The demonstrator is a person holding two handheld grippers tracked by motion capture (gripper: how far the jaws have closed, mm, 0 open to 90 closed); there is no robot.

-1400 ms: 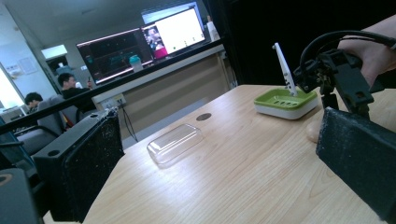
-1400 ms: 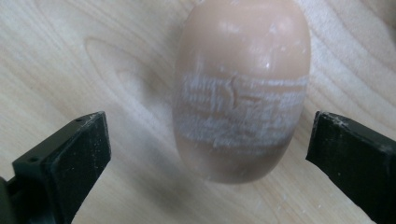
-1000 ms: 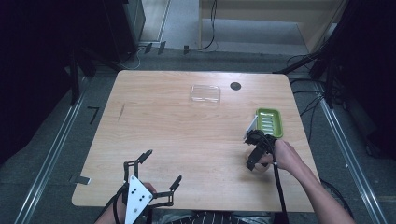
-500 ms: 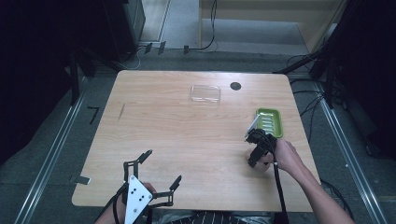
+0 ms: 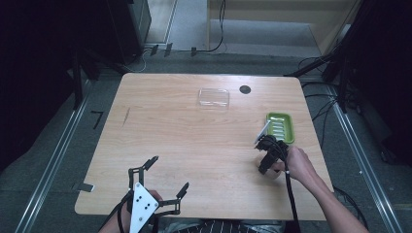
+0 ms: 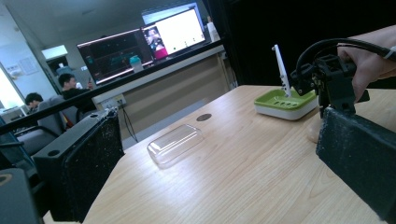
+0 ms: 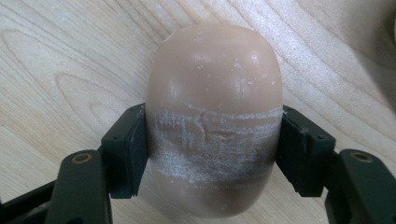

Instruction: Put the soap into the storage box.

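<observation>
Pale wooden tabletop (image 5: pixel 194 141) under dim light, with dark equipment and cables beyond its far edge. My right gripper (image 7: pixel 212 154) points down at the wood near the right edge, and its two black jaws stand on either side of a smooth, tan, oval bar of soap (image 7: pixel 214 116), pads (image 7: pixel 130 154) pressed to its scuffed flanks: clamped on the bar, which I judge is not yet lifted off the table. Just ahead of this gripper sits a lime-green rectangular plastic soap dish (image 5: pixel 280 127) with a ribbed floor, empty; a thin white strip (image 6: pixel 281 70) stands up at its near side, and what it is I cannot tell. Farther ahead and to the left lies a clear plastic lid (image 5: pixel 213 97), well apart from the dish. My left gripper (image 5: pixel 160 182) hangs at the near edge, jaws spread wide, holding nothing. Grasp made, as I judge; carrying the soap to the dish, and perhaps fitting the lid, remain.
</observation>
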